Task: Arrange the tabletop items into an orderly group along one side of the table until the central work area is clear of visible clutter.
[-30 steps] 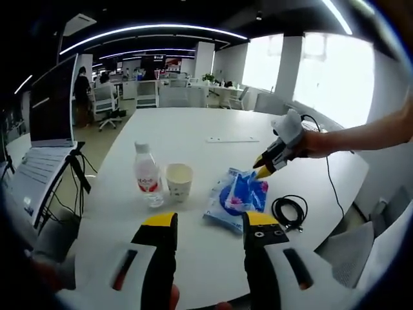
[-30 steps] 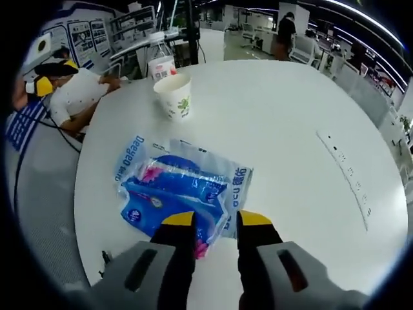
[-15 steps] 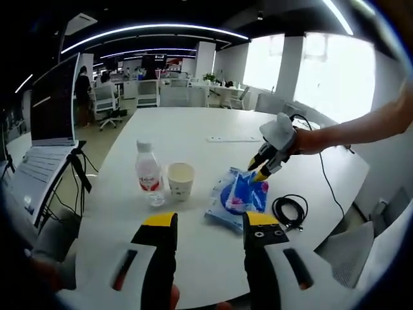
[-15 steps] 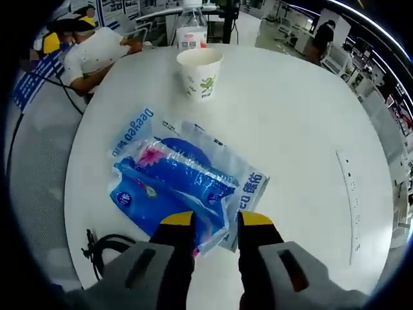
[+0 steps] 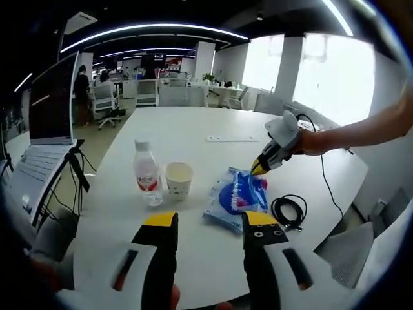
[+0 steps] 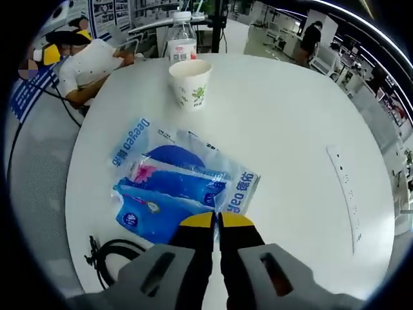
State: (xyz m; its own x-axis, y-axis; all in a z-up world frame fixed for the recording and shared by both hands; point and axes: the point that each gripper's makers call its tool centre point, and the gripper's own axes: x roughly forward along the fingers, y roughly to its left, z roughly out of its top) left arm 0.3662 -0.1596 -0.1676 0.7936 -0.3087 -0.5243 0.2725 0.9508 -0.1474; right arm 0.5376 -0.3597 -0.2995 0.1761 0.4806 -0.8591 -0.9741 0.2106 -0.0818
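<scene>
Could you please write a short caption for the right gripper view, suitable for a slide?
Right gripper closes its fingers on the blue plastic package, with the paper cup and water bottle beyond.

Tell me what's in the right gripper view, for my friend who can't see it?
The right tongs pinch the near edge of a blue plastic packet on a white table. Beyond it stand a paper cup and a water bottle.

The desk (image 6: 284,123) is plain white. The packet (image 6: 174,187) is clear and blue with a pink patch and blue lettering. The paper cup (image 6: 190,82) is white with a green motif. The bottle (image 5: 147,174) has a red-and-white label. The cable (image 5: 289,211) is black. Both tongs (image 6: 217,221) (image 5: 210,221) have yellow tips on black.
</scene>
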